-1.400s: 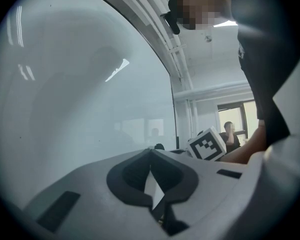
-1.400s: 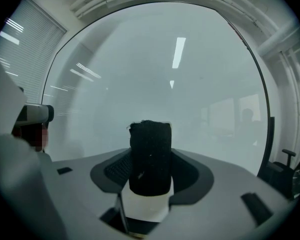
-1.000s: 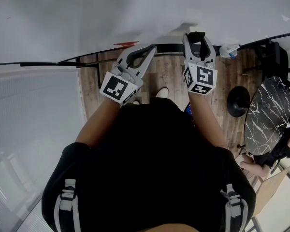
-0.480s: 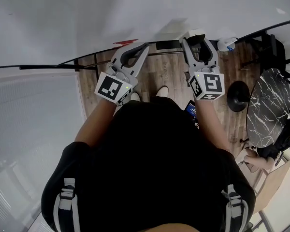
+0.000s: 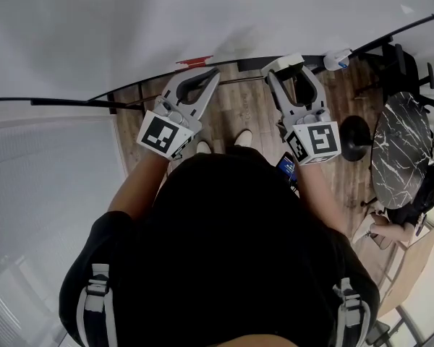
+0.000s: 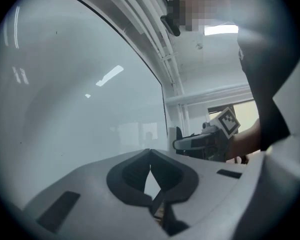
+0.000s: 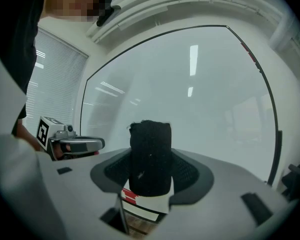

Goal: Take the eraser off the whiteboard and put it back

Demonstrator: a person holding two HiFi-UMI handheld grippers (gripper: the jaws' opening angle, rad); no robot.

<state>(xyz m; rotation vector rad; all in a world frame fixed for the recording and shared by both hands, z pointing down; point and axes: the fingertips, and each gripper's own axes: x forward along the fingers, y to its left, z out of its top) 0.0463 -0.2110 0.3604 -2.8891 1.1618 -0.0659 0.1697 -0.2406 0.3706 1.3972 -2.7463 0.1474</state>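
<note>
The whiteboard [image 5: 166, 20] fills the top of the head view and stands in front of both grippers [image 6: 80, 94] [image 7: 200, 94]. My right gripper [image 5: 286, 67] is shut on the eraser [image 5: 283, 63], a white block with a red stripe whose black felt [image 7: 150, 156] faces the board. It hovers by the board's lower edge; whether it touches, I cannot tell. My left gripper [image 5: 208, 76] is level beside it, to the left, jaws shut with nothing between them [image 6: 150, 153]. Each gripper shows in the other's view: the right [image 6: 179, 144], the left [image 7: 97, 144].
A red marker [image 5: 194, 61] and a small blue-and-white thing [image 5: 338, 58] lie on the board's bottom rail. A dark marble round table [image 5: 394, 150] and a black stand base [image 5: 356, 132] are on the wooden floor at right. Window blinds [image 5: 43, 165] run along the left.
Both grippers have risen and reached farther toward the board's lower edge. The right gripper still holds the eraser; the left stays shut.
</note>
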